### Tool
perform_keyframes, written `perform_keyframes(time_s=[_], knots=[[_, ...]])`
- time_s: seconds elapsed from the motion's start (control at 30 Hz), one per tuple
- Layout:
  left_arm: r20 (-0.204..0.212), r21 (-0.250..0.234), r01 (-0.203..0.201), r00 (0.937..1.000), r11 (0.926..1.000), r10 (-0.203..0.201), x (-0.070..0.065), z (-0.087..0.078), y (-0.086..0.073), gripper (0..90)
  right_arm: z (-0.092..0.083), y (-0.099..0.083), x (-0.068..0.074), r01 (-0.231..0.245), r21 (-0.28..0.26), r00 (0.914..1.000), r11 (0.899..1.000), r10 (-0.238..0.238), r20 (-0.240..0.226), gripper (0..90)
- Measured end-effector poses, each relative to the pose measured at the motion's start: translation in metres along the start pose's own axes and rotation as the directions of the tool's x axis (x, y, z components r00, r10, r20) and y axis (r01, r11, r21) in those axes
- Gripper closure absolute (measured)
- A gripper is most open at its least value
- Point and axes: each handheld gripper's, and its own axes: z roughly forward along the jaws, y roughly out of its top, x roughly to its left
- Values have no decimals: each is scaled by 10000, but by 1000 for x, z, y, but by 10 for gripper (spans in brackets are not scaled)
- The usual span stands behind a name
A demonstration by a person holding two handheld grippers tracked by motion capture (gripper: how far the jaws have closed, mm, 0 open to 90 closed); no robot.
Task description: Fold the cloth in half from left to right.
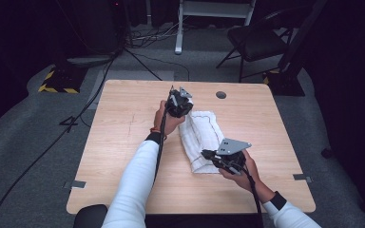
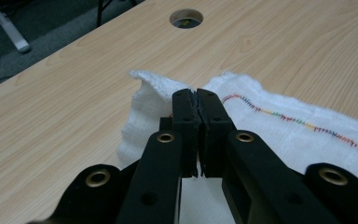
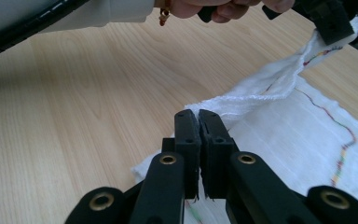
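A white towel (image 1: 200,135) with a many-coloured stitched line lies partly folded on the wooden table (image 1: 123,142). My left gripper (image 1: 186,113) is at the towel's far end, shut on a corner of the cloth (image 2: 154,93) that stands up a little off the table. My right gripper (image 1: 205,154) is at the near end, shut on the towel's edge (image 3: 242,105). In the right gripper view the lifted edge runs from my jaws up to the left gripper (image 3: 332,24) at the top right. Between the two grips the edge hangs as a raised fold.
A round cable hole (image 1: 221,95) sits in the table near its far edge, right of the left hand. A black folding chair (image 1: 259,40) and a white stand (image 1: 180,28) are on the floor beyond the table. Cables (image 1: 52,142) trail over the grey carpet on the left.
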Motion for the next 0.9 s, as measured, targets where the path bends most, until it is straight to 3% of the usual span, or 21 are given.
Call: perform_keyframes(time_s=[0.2,0.5,0.77,0.83,0.9], knots=[[215,38,-47,9998,10000,46,-12,14,7,870,-14,-16,-10,-272,235,9993,9994,265,281,870],[526,-18,-481,9975,9988,481,-33,34,20,869,-31,-33,-15,-509,411,9979,9979,491,429,870],[599,-4,-440,9972,9990,439,-48,53,27,864,-40,-47,-20,-724,661,9957,9952,683,619,869],[895,202,-580,9944,9981,559,-52,58,28,854,-41,-50,-21,-791,719,9948,9943,742,695,869],[827,298,-690,9944,9972,663,-56,60,28,831,-41,-54,-21,-790,877,9942,9930,721,799,861]])
